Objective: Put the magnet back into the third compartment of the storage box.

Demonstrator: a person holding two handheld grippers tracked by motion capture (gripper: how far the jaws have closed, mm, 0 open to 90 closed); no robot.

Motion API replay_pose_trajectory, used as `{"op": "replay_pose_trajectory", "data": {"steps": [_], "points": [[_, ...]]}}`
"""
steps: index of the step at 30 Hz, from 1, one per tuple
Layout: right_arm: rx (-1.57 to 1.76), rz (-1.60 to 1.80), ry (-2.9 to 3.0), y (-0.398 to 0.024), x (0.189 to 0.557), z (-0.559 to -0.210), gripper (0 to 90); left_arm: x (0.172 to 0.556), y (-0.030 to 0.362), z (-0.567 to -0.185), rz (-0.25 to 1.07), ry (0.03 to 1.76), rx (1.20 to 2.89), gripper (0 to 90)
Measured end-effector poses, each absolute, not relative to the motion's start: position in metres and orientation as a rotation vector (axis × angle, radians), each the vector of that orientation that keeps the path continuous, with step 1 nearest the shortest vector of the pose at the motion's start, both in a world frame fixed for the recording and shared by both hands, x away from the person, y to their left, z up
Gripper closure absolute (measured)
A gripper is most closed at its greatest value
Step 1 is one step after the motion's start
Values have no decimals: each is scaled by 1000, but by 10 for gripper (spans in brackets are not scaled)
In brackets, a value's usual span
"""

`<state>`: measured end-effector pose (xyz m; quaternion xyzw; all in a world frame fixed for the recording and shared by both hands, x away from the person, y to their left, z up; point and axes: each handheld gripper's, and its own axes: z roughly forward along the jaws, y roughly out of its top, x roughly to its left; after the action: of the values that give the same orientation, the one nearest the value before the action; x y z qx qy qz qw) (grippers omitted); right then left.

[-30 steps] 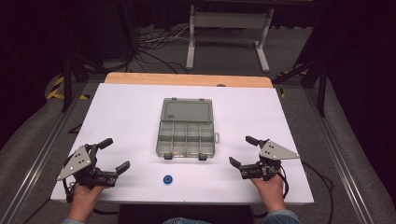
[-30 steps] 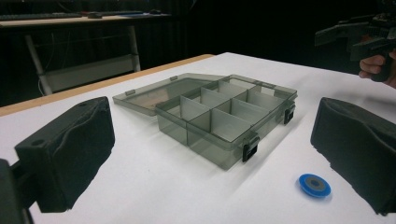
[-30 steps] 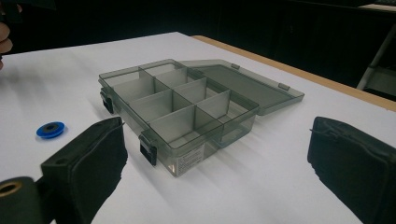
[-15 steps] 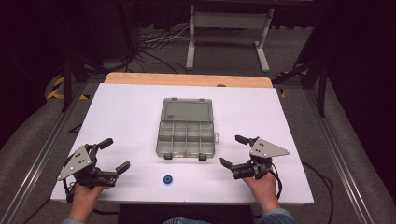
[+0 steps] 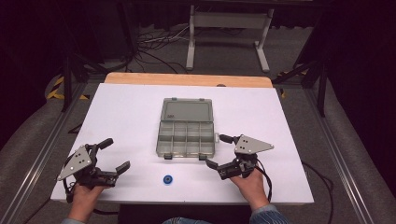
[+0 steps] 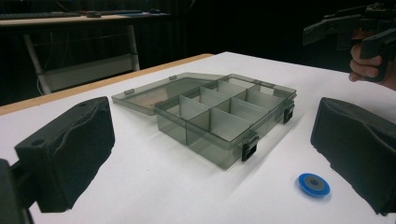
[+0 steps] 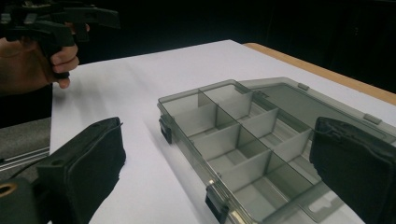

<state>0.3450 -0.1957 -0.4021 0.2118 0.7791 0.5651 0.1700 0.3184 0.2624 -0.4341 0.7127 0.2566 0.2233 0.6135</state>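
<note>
A clear grey compartment box [image 5: 186, 137] lies in the middle of the white table [image 5: 130, 112], its lid folded flat behind it and its several compartments empty. A small blue disc [image 5: 167, 179] rests on the table in front of the box. My right gripper [image 5: 217, 150] is open at the box's front right corner, with one finger beside the right wall and one in front of the latch. My left gripper [image 5: 116, 154] is open near the front left edge, well clear of the box. In the left gripper view the blue disc [image 6: 314, 185] lies near the right pad [image 6: 359, 149].
The table's wooden far edge [image 5: 187, 79] runs behind the box. A metal stand [image 5: 226, 35] and cables lie on the dark floor beyond. Bare white tabletop lies to the left and right of the box.
My right gripper has moved left, from the front right of the table up to the box's front right corner. The left gripper, box and disc have stayed put.
</note>
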Motion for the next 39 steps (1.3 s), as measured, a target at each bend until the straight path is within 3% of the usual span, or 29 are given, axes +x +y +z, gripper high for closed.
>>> {"op": "replay_pose_trajectory", "data": {"steps": [19, 39], "points": [[487, 1649, 2274, -160, 348, -399, 9, 319, 262, -434, 512, 592, 1647, 3], [366, 1303, 2640, -117, 352, -376, 120, 318, 262, -434, 514, 589, 1647, 3]]}}
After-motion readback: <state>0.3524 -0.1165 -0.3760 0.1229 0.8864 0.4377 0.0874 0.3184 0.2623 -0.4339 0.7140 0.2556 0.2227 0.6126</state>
